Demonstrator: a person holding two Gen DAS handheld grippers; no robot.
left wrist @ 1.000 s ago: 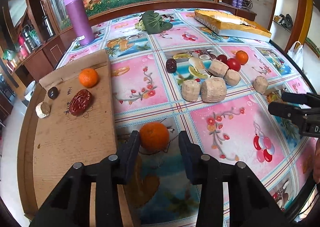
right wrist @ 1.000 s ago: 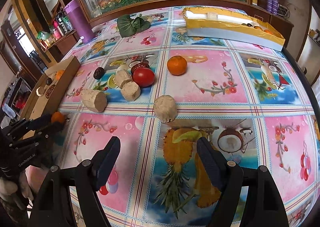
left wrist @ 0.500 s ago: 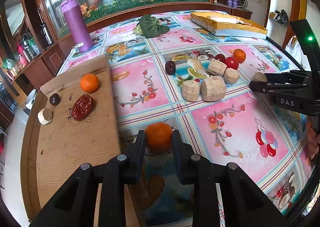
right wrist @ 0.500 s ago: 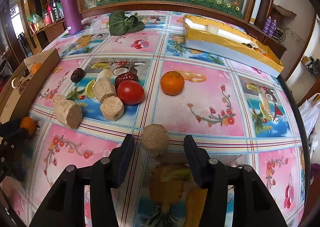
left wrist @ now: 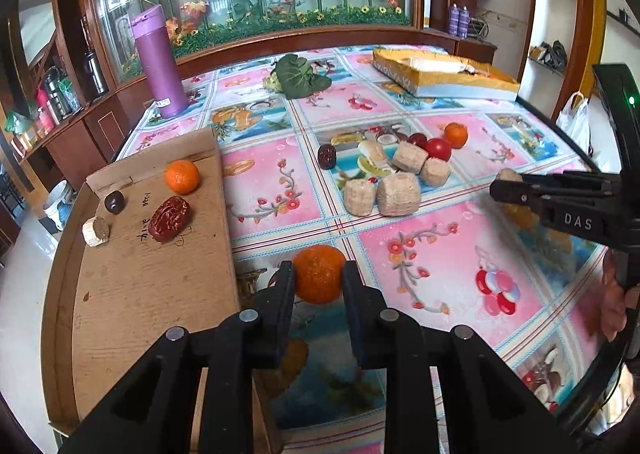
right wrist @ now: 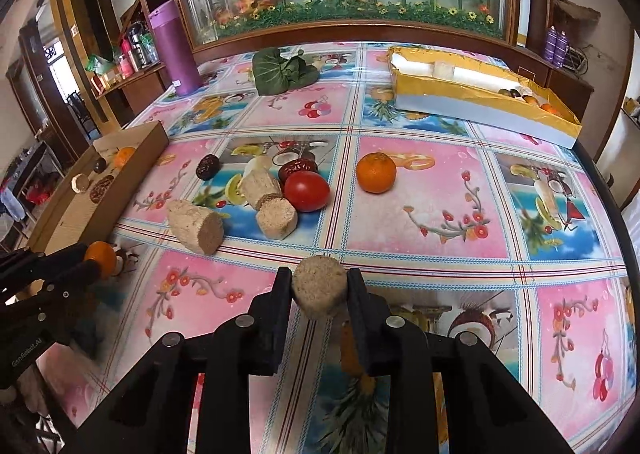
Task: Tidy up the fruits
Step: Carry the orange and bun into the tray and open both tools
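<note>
- The left gripper (left wrist: 319, 279) is closed on a tangerine (left wrist: 319, 273) — both fingers press its sides, just beside the right edge of the cardboard tray (left wrist: 132, 294). From the right wrist view the same tangerine (right wrist: 101, 257) shows at the tip of the left gripper (right wrist: 86, 268), near the tray's corner.
- The right gripper (right wrist: 319, 286) grips a round beige chunk (right wrist: 319, 287), its flat end facing the camera. The left wrist view shows that chunk (left wrist: 508, 175) at the tip of the right gripper (left wrist: 505, 190), off to the right over the table (left wrist: 420, 262).
- Whether either held thing is lifted off the table, I cannot tell.
- On the tray lie a second tangerine (left wrist: 182, 176), a wrinkled red date (left wrist: 169, 213), a small dark fruit (left wrist: 114, 201) and a small beige piece (left wrist: 96, 230), all apart from one another.
- Mid-table there is a cluster: a red tomato (right wrist: 307, 191) touching a date (right wrist: 298, 169), three beige chunks (right wrist: 277, 217) close by, and a dark date (right wrist: 207, 166) a little to the left.
- A third tangerine (right wrist: 376, 172) sits apart, right of the tomato.
- At the far side stand a purple bottle (right wrist: 174, 48), a green leaf (right wrist: 282, 72) and a yellow box (right wrist: 480, 102) — the box holds a few small fruits at its right end.
</note>
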